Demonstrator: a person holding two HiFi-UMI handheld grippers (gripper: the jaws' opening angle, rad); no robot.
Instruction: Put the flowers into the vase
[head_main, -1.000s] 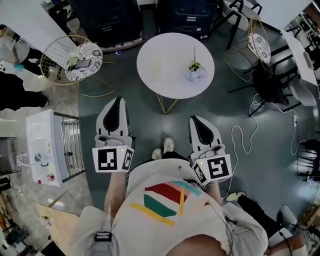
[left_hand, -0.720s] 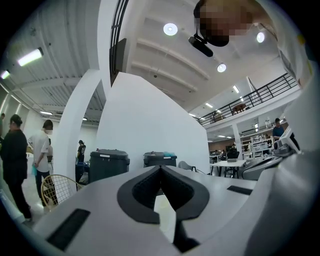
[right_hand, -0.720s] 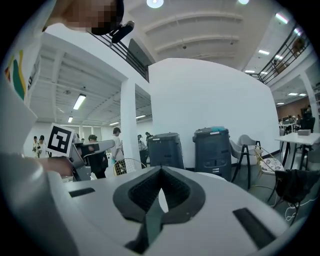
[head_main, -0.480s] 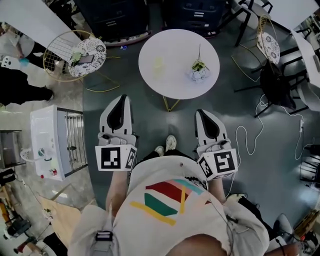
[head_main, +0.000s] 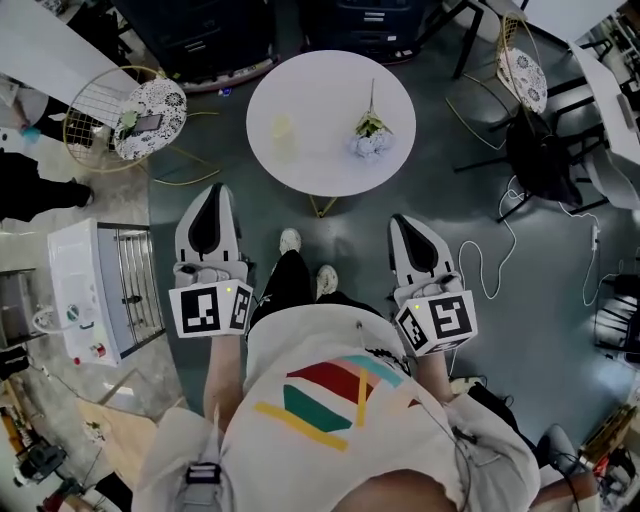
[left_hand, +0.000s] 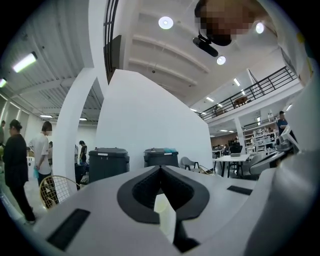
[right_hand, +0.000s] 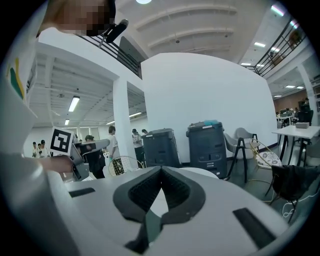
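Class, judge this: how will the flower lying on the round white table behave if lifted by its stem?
Probably light: the flower has a thin stem. Its bunched head looks heavier, so it may droop or swing.

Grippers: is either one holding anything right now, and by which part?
Nothing is held. The left gripper and right gripper are both shut and empty; the pale-blossomed flower stem lies untouched on the round white table.

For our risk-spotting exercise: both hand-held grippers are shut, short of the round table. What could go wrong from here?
The pale vase barely stands out on the white table, so it might get knocked over. The flower has a thin stem that could slip from a grip. The white cable on the floor could trip a foot.
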